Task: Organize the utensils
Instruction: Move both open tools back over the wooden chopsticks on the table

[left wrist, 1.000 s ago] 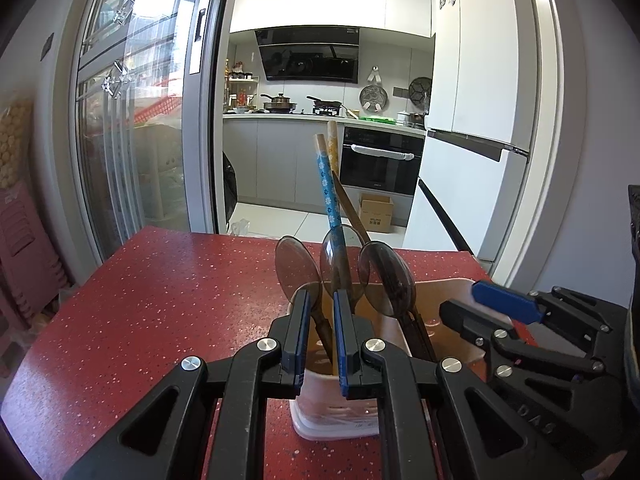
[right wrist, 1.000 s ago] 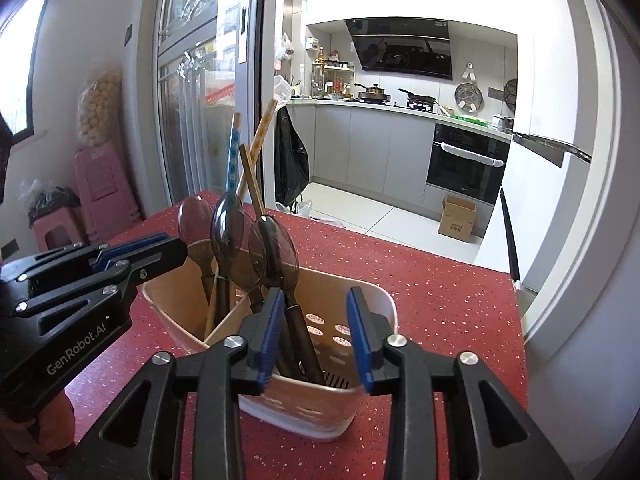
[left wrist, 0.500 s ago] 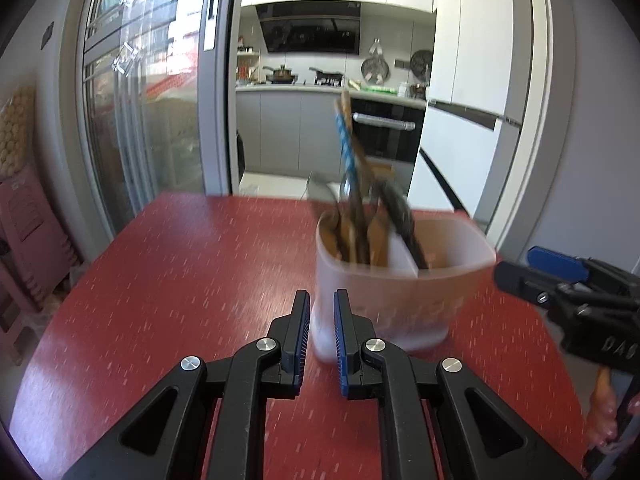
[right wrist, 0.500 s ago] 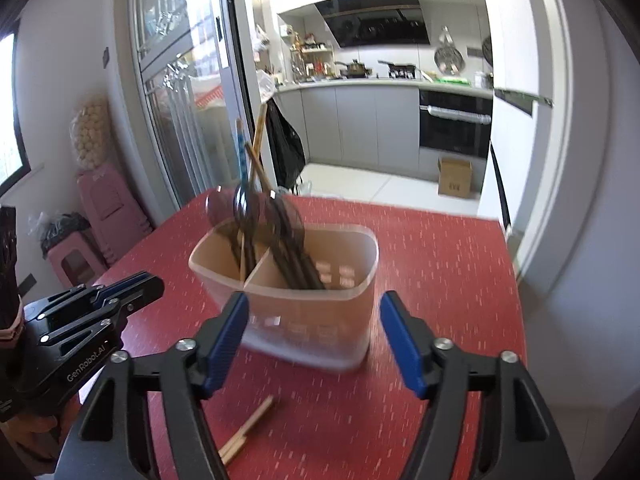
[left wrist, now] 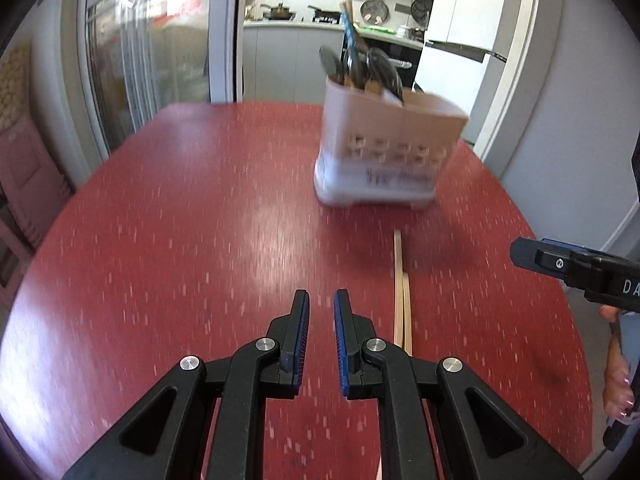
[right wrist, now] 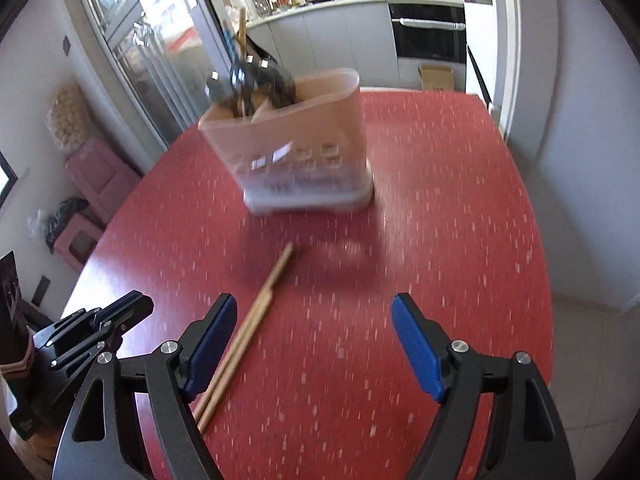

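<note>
A translucent utensil holder (left wrist: 384, 152) stands on the red table (left wrist: 192, 216) with several dark spoons (left wrist: 376, 66) and chopsticks upright in it. It also shows in the right wrist view (right wrist: 300, 148). A pair of wooden chopsticks (left wrist: 401, 292) lies flat on the table in front of the holder, also in the right wrist view (right wrist: 248, 328). My left gripper (left wrist: 321, 328) is nearly shut and empty, left of the loose chopsticks. My right gripper (right wrist: 312, 344) is wide open and empty, with its left finger (right wrist: 212, 340) over the chopsticks.
The table's far edge lies just behind the holder, and its right edge (right wrist: 540, 240) drops to the floor. Pink stools (right wrist: 96, 184) stand left of the table. A kitchen with an oven (right wrist: 428, 36) lies beyond.
Both grippers have pulled back and away from the holder. The right gripper has opened wide. The loose chopsticks on the table have come into view.
</note>
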{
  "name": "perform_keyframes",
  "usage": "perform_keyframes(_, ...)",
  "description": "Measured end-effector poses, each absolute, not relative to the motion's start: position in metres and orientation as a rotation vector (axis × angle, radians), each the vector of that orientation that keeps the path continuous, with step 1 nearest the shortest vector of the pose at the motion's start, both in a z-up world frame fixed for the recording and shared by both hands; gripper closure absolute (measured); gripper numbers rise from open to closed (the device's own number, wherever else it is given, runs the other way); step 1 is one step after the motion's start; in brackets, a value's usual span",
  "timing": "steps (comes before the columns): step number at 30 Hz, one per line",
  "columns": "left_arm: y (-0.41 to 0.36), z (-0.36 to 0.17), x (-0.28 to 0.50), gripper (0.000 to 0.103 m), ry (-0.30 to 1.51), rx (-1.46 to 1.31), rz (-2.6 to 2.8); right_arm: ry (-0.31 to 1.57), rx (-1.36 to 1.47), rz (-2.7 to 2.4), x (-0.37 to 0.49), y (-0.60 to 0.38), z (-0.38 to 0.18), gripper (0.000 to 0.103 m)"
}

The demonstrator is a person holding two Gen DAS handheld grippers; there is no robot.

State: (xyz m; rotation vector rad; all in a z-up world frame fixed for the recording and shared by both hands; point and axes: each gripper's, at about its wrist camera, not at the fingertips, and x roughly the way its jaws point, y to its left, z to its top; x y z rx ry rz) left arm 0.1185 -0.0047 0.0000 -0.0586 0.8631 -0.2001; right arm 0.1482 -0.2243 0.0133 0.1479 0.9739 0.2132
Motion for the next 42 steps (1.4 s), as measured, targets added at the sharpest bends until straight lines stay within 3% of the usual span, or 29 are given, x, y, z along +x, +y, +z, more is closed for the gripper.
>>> perform_keyframes(7, 0.008, -0.021, 0.088, 0.061, 0.922, -0.078, -0.200, 1.044, 0.167, 0.189, 0.113, -0.222, -0.008, 0.014)
perform_keyframes(8, 0.009, -0.023, 0.086, 0.045, 0.927, -0.081, -0.201, 1.052, 0.182, 0.189, 0.110, -0.223, -0.010, 0.014)
perform_keyframes(9, 0.011, -0.024, 0.083, 0.000, 0.931, -0.085, -0.201, 1.058, 0.190, 0.184, 0.107, -0.224, -0.010, 0.009)
perform_keyframes(10, 0.013, -0.024, 0.080, 0.000, 0.927, -0.090, -0.187, 1.065, 0.198, 0.177, 0.104, -0.224, -0.011, 0.001)
perform_keyframes(11, 0.015, -0.022, 0.075, 0.000, 0.901, -0.100, -0.177, 1.070, 0.206, 0.179, 0.102, -0.223, -0.012, 0.000)
perform_keyframes(31, 0.059, -0.032, 0.075, 0.000, 0.953, -0.129, -0.128, 1.281, 0.214, 0.122, 0.137, -0.181, -0.033, 0.001)
perform_keyframes(32, 0.060, -0.032, 0.074, 0.000, 0.952, -0.131, -0.128, 1.290, 0.217, 0.115, 0.140, -0.179, -0.034, 0.002)
perform_keyframes(37, 0.067, -0.034, 0.072, 0.000, 0.952, -0.105, -0.108, 1.337, 0.211, 0.090, 0.147, -0.168, -0.043, 0.029)
perform_keyframes(42, 0.076, -0.037, 0.071, 0.000, 0.961, -0.128, -0.096, 1.356, 0.203, 0.096, 0.151, -0.157, -0.049, 0.038)
